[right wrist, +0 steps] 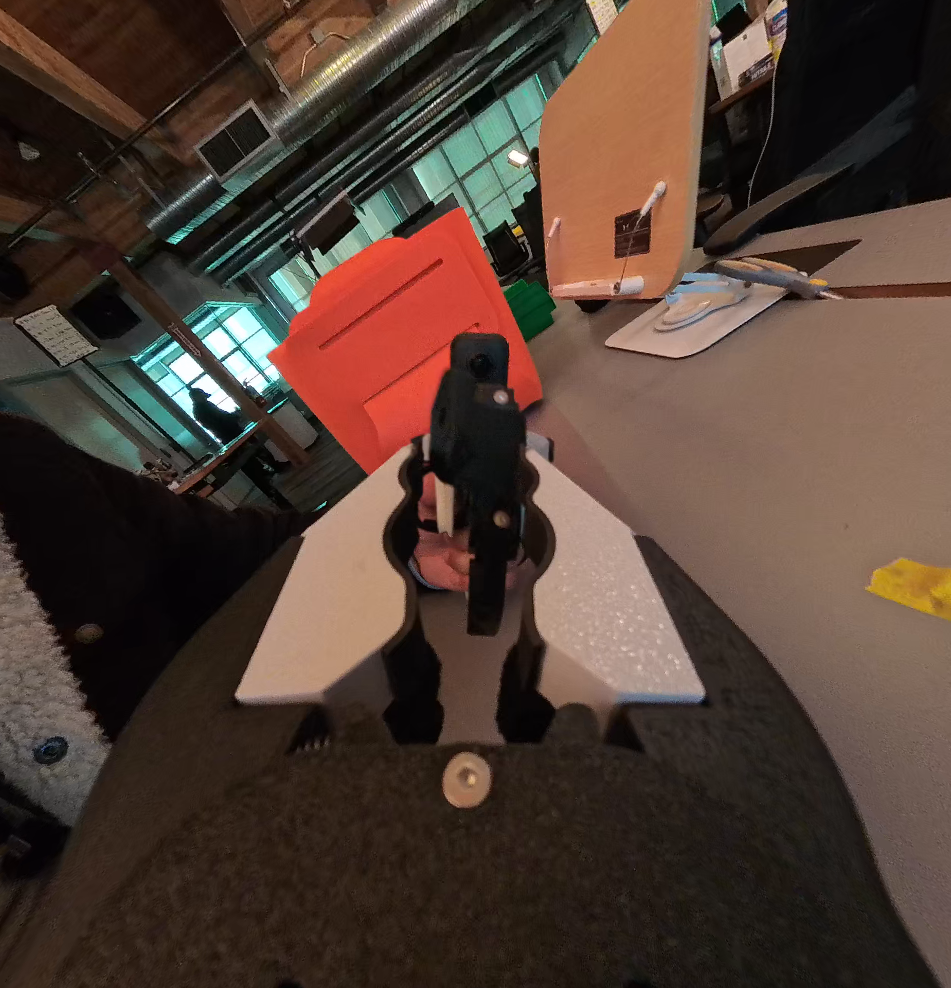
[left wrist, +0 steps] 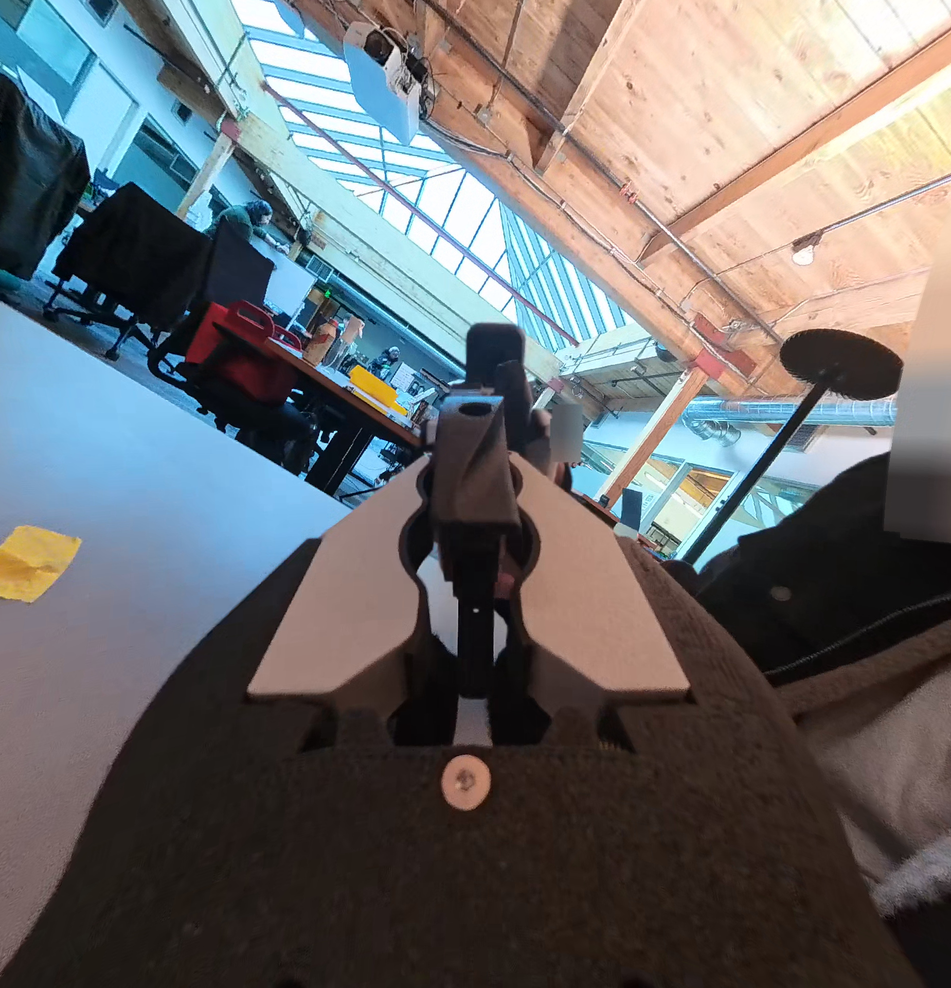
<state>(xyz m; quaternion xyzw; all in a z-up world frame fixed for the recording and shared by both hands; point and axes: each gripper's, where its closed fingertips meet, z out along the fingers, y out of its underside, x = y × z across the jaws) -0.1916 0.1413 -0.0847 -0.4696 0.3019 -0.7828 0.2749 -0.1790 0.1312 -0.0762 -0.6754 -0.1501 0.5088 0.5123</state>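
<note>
Left gripper (left wrist: 473,481), right gripper (right wrist: 470,460): grey wedge fingers (left wrist: 355,604) parted.

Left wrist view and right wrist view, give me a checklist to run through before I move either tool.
1. Left tool grip: a black part sits between its fingers. Contact: cannot tell.
2. Right tool grip: a black device with a lens sits between its fingers. Contact: cannot tell.
3. Hand clear of the right tool: not ok. A hand shows just behind that device.
4. Yellow tape scrap out of the way: ok. It lies flat on the white table, off to the side of both tools.
5. Room before the orange panel beyond the right tool: cannot tell.
</note>
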